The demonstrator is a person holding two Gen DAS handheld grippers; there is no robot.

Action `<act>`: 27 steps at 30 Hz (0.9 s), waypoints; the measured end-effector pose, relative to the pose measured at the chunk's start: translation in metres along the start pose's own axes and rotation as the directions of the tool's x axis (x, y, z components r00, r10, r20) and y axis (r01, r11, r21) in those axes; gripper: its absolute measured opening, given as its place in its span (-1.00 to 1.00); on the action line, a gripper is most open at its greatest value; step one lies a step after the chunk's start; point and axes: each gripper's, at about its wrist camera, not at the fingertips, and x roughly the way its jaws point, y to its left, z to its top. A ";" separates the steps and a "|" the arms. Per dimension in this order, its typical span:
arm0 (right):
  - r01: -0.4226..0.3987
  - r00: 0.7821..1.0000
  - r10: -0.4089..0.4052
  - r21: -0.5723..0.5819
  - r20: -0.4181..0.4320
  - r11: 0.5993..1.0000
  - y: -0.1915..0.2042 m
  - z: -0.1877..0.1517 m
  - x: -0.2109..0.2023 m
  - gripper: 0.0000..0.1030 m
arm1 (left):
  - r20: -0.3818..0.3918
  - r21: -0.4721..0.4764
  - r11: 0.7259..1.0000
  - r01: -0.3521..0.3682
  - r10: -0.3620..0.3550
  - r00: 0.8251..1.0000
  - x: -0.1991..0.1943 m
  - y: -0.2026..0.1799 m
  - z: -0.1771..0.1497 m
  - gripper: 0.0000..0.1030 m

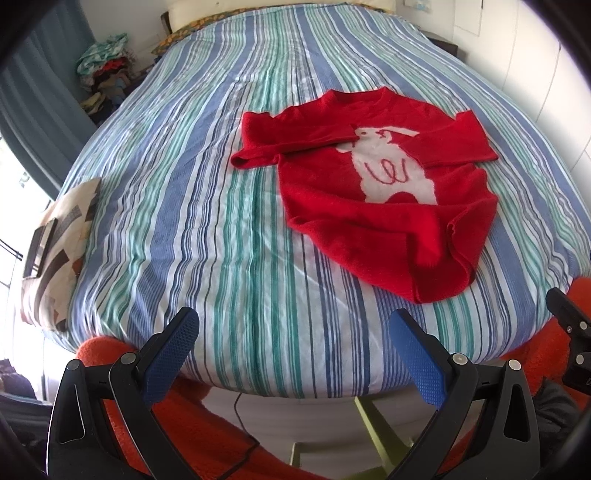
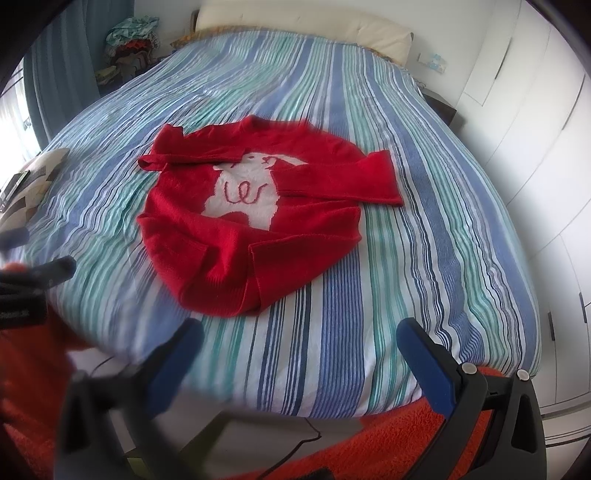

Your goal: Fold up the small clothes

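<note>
At the near edge of the bed, the left gripper [image 1: 293, 325] hangs with its blue fingers [image 1: 173, 354] spread wide and nothing between them, and the right gripper [image 2: 301, 334] is likewise spread and empty, one finger blurred. Both are well apart from the red sweater [image 1: 369, 192], which lies front up on the striped bedspread [image 1: 207, 206], its white animal figure [image 2: 243, 192] showing, both sleeves folded in across the chest and the hem rumpled toward the grippers. On the bed's left edge rests a patterned cushion [image 1: 62, 243]. Farther back, a heap of clothes [image 2: 129, 40] sits beside the bed near a pale pillow [image 2: 306, 22].
</note>
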 end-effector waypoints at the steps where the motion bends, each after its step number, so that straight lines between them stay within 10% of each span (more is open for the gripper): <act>1: -0.001 1.000 0.001 0.000 0.000 1.000 0.000 0.000 0.000 1.00 | 0.001 0.002 1.000 -0.003 0.003 1.000 0.000 0.000 0.000 0.99; 11: -0.176 0.984 0.176 0.002 -0.014 0.984 -0.011 0.030 0.068 0.97 | -0.035 -0.067 0.984 0.166 -0.168 0.985 0.047 0.017 0.010 0.98; 15: -0.289 0.952 0.288 0.003 -0.102 0.957 0.018 0.044 0.134 0.47 | -0.061 -0.042 0.979 0.202 -0.204 0.977 0.053 0.000 0.004 0.98; 20: -0.294 0.948 0.307 0.139 -0.082 0.946 0.011 0.039 0.177 -0.92 | -0.072 -0.008 0.984 0.181 -0.181 0.981 0.054 -0.003 -0.003 0.98; 24: -0.304 0.948 0.317 0.230 -0.022 0.925 -0.025 0.020 0.142 -0.99 | -0.020 -0.086 0.960 0.267 -0.270 0.963 0.056 0.007 0.005 0.98; 27: -0.276 0.958 0.286 0.291 0.010 0.916 -0.055 0.004 0.117 -0.99 | 0.045 -0.132 0.907 0.400 -0.397 0.917 0.065 -0.006 0.021 0.99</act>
